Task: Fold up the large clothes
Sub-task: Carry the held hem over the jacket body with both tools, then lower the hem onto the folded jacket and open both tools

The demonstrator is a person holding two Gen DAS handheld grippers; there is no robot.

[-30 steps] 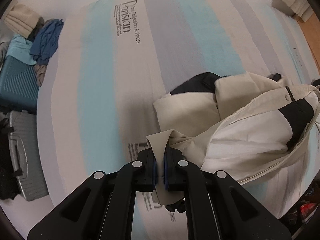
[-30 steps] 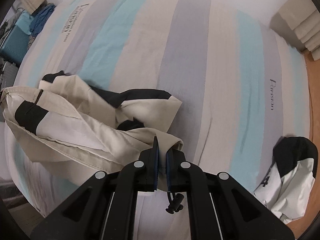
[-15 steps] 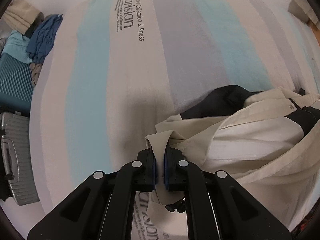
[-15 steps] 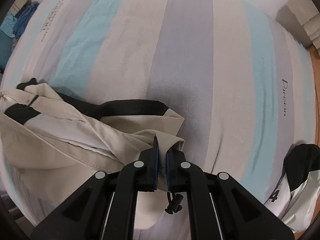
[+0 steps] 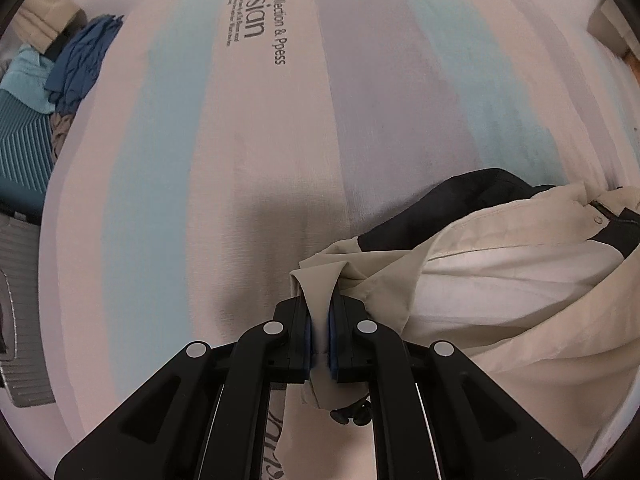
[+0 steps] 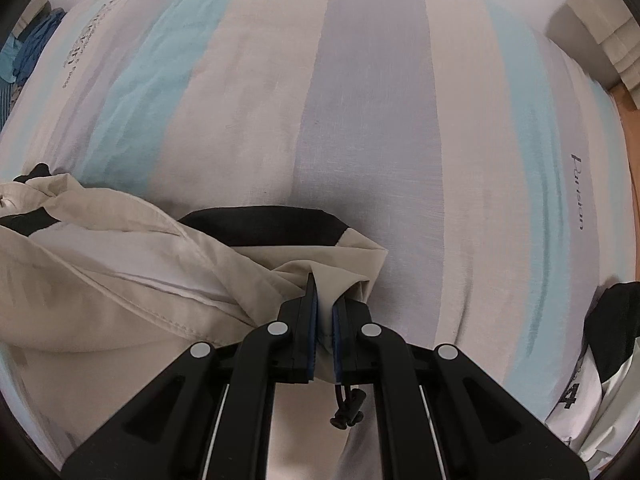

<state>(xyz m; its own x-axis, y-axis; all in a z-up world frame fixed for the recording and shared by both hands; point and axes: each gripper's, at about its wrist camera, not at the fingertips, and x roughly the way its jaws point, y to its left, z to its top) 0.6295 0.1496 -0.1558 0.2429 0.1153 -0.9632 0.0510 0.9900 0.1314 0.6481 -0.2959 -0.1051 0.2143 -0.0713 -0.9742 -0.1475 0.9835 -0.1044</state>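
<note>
The cream-and-black jacket (image 5: 500,272) hangs bunched low over the striped bedsheet (image 5: 248,168). The left gripper (image 5: 319,320) and right gripper (image 6: 324,316) are each closed on one corner of it. I judge this the spreading step; next, pull the corners apart and lay the jacket flat on the sheet.

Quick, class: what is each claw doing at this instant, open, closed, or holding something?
Left claw: closed on a fold of the cream jacket.
Right claw: closed on another edge of the same jacket.
</note>
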